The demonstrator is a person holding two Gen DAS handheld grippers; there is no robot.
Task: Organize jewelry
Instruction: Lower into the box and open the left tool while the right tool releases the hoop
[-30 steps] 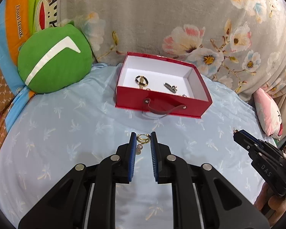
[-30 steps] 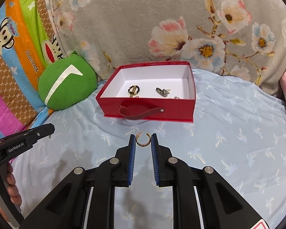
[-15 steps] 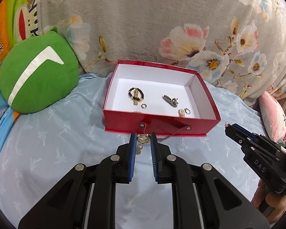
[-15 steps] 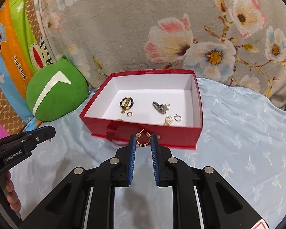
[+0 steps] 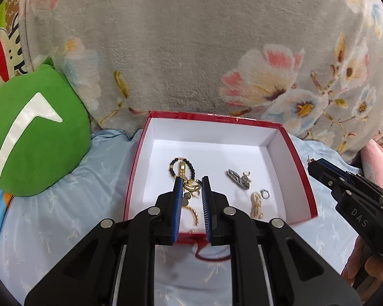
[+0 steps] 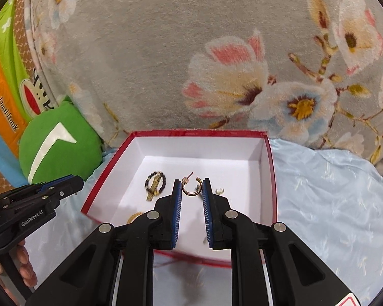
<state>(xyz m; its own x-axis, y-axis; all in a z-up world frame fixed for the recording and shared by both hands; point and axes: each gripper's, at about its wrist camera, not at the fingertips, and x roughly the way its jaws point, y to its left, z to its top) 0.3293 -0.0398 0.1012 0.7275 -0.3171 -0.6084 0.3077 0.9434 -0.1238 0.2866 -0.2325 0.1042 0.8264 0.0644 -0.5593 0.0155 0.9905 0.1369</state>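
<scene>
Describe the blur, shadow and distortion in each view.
Left wrist: fisheye bends the box rim, dark vignette at the corners; jewelry sharp, handle below the tool soft. Right wrist: same curvature; box's near rim blurred, tool shadow on its white floor.

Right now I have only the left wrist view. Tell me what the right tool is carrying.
Observer: The right tool is shut on a gold hoop earring.
Operator: Say where that puts it against the red box.
Observer: In the right wrist view it shows against the red box's white floor, right of the black bead bracelet.
Operator: Report anything by its right finger.
Observer: A small pale ring peeks out beside it.
</scene>
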